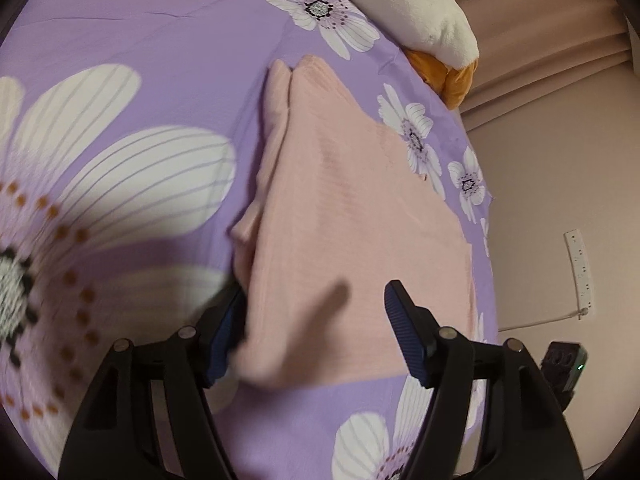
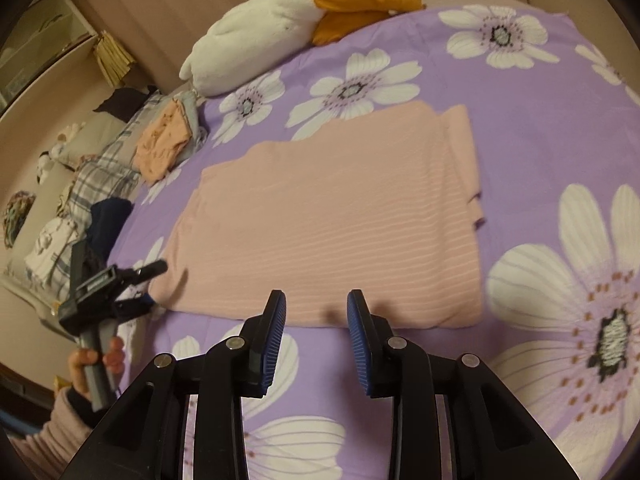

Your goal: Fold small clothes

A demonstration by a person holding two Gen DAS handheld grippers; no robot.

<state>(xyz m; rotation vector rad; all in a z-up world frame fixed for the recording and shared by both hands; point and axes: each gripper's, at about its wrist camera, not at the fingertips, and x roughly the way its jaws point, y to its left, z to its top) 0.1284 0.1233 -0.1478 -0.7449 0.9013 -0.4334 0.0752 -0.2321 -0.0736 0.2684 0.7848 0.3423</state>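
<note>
A pink ribbed garment [image 1: 344, 216] lies flat and partly folded on the purple flowered bedspread [image 1: 160, 60]; it also shows in the right wrist view [image 2: 340, 220]. My left gripper [image 1: 316, 312] is open, its jaws astride the garment's near corner, one finger at the cloth's edge. The right wrist view shows it [image 2: 154, 284] at the garment's left corner, held by a hand. My right gripper [image 2: 316, 304] is open and empty, just short of the garment's near edge.
A white and orange plush toy [image 2: 288, 28] lies at the bed's far edge. A pile of folded clothes [image 2: 120, 168] sits on the left. A power strip [image 1: 580, 272] hangs on the wall beside the bed.
</note>
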